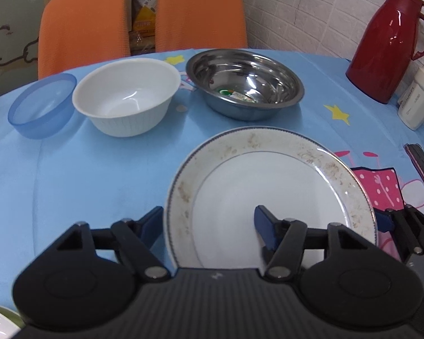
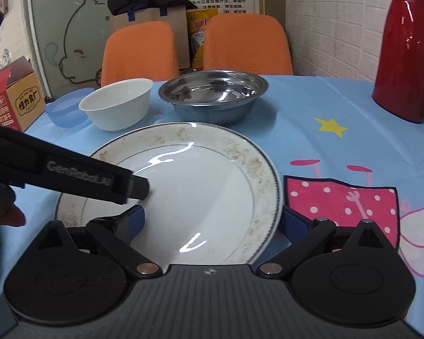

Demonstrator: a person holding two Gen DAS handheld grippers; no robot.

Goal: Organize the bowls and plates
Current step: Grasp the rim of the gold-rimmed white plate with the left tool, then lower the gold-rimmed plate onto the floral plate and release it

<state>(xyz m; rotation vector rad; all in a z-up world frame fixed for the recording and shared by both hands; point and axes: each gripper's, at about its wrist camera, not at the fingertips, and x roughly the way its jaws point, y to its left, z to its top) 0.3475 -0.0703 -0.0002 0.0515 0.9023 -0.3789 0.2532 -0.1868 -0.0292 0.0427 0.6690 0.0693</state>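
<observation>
Jaws spread wide flank the stained plate [image 1: 268,186]; steel bowl [image 1: 246,84] holds scraps.

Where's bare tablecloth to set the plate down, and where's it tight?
Free: the cloth left of the plate, below the blue bowl and white bowl; also between the steel basin and red jug. Crowded: the bowl row.

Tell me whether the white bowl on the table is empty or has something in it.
Empty. The white bowl stands upright beside the steel basin, and its inside shows only bare white surface and a light reflection.
</observation>
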